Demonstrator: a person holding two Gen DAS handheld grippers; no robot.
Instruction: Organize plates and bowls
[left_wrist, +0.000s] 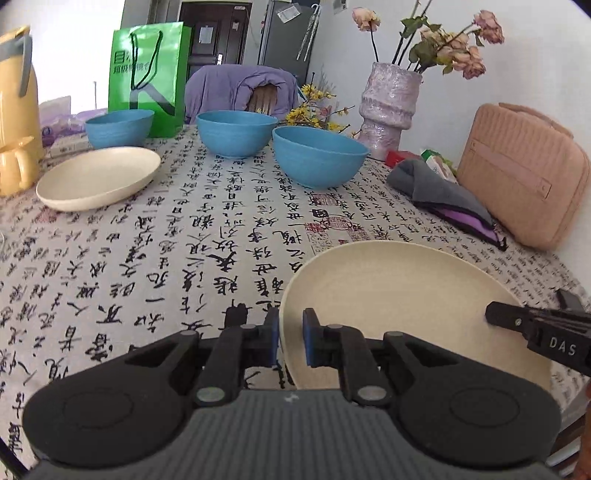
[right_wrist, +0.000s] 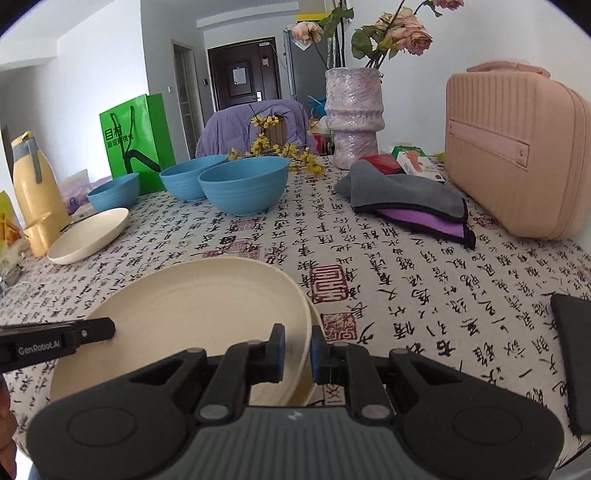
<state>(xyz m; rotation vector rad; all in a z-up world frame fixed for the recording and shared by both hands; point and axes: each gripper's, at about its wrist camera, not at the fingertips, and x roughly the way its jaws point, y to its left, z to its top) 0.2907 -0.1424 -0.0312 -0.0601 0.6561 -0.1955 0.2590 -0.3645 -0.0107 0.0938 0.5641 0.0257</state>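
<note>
While the left gripper (left_wrist: 290, 338) sat with its blue pads either side of the near plate's (left_wrist: 399, 295) left rim, that rim ran up through the narrow gap — pinched, by my reading, though contact was hard to confirm. Ahead and left lay a second cream plate (left_wrist: 98, 177) alone, and beyond it three blue bowls (left_wrist: 319, 155) stood apart, unstacked. Matte, faintly ridged bowls; smooth shallow plates; a calligraphy-printed tablecloth (left_wrist: 147, 258).

In the right wrist view, the right gripper (right_wrist: 297, 349) straddled the opposite rim, fingers nearly together around it. Just under that rim a second cream edge showed — two plates (right_wrist: 207, 302) nested there, I judged. So stacking was partly done: the far plate (right_wrist: 88, 236) ahead-left and the bowls (right_wrist: 243, 188) farther ahead were not yet gathered.
</note>
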